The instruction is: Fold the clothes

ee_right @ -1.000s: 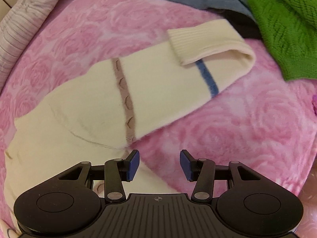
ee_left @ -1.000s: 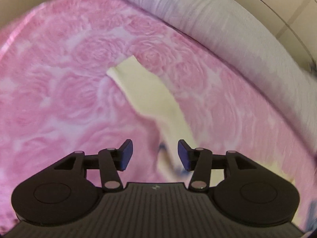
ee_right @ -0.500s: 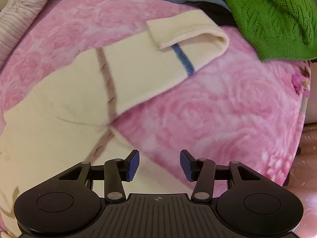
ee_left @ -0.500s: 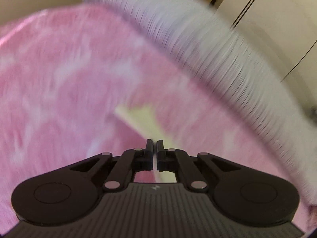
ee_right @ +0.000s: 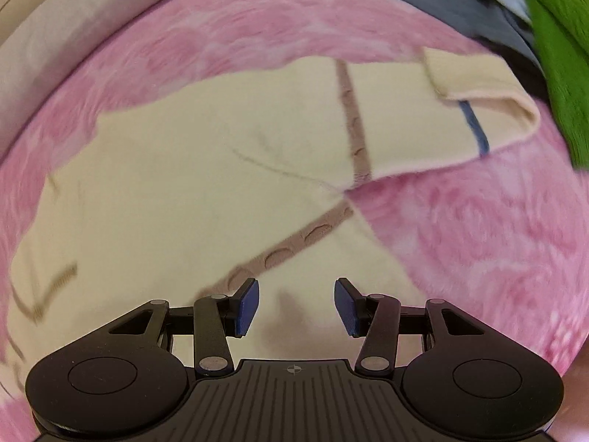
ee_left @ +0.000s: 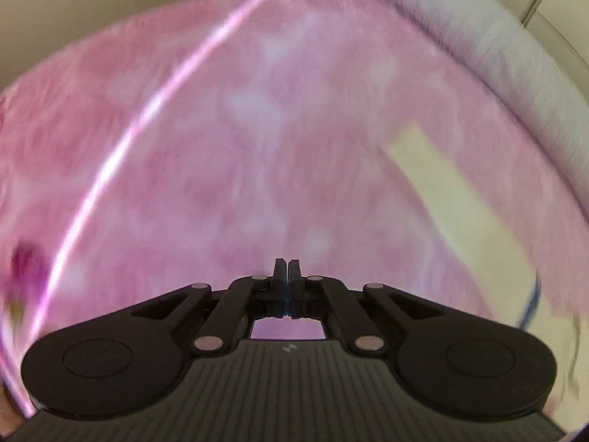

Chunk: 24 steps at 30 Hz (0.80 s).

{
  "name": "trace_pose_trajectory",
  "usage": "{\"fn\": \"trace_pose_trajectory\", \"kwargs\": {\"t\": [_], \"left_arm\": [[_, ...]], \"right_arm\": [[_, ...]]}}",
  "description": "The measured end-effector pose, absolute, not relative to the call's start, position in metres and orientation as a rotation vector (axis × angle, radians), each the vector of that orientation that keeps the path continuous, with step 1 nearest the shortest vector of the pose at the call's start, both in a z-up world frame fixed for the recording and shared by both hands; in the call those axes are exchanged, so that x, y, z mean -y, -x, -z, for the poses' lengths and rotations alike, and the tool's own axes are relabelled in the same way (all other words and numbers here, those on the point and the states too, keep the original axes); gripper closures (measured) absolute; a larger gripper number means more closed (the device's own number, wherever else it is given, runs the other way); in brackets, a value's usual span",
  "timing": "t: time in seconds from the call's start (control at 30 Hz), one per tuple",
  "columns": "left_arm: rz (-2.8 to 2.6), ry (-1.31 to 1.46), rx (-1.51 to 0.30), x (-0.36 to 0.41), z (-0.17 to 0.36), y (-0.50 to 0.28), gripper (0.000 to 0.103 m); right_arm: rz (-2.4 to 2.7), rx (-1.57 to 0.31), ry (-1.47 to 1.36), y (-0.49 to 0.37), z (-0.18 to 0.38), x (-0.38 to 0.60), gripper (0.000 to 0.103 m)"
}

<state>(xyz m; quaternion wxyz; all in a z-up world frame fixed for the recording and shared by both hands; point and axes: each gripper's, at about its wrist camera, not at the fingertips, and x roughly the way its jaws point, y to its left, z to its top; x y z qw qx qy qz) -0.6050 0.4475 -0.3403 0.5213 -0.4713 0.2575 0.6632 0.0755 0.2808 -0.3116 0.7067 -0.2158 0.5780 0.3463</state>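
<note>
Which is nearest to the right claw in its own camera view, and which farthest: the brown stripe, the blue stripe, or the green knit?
From the right claw:
1. Brown stripe, just above the left finger, on the cream sweater.
2. Blue stripe, upper right, on the folded sleeve.
3. Green knit, far top right corner.

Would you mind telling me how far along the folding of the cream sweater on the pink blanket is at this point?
Early. Done: the cream sweater lies spread on the pink blanket, with one sleeve cuff turned back. In hand: nothing. The left gripper is shut with no cloth between its jaws, over bare blanket; the right gripper is open above the sweater's body. Left: every main fold, plus the green knit and grey garment piled beyond.
</note>
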Motion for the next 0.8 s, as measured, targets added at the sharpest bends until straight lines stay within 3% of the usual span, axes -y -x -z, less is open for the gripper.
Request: {"fn": "trace_pose_trajectory", "kwargs": {"t": [0.13, 0.23, 0.27, 0.57, 0.8], "left_arm": [[-1.329, 0.916, -0.798, -0.455, 0.325, 0.517, 0.098], [-1.117, 0.749, -0.809, -0.478, 0.311, 0.435, 0.075], [-1.056, 0.711, -0.800, -0.487, 0.310, 0.408, 0.072], [-0.640, 0.431, -0.923, -0.544, 0.344, 0.210, 0.068], [-0.605, 0.472, -0.958, -0.574, 0.373, 0.178, 0.061]], "right_arm": [[-0.861, -1.226, 0.570, -0.079, 0.318, -0.286, 0.054], [-0.998, -1.157, 0.597, -0.091, 0.315, -0.303, 0.054], [-1.069, -1.123, 0.604, -0.095, 0.313, -0.310, 0.054], [-1.481, -0.904, 0.841, -0.117, 0.344, -0.404, 0.053], [-1.545, -0.838, 0.885, -0.142, 0.373, -0.451, 0.042]]}}
